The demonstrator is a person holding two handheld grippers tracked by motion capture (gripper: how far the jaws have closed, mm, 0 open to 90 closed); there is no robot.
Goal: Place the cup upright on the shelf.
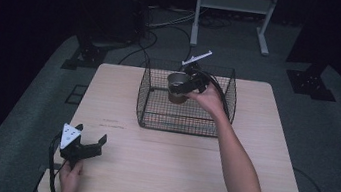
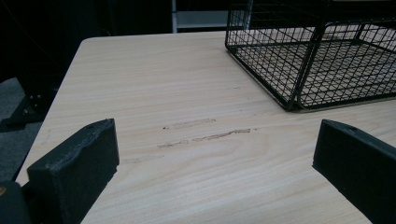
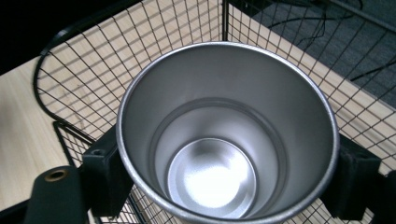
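Your right gripper (image 1: 183,85) is clamped on the metal cup (image 3: 227,133), one jaw on each side of its wall. You hold the cup upright, mouth up and empty, inside the top of the wire basket (image 1: 145,97) at the far middle of the table (image 1: 248,177). Your left gripper (image 1: 85,143) rests at the near left corner of the table, well apart from the basket, its jaws spread wide with only bare wood between them.
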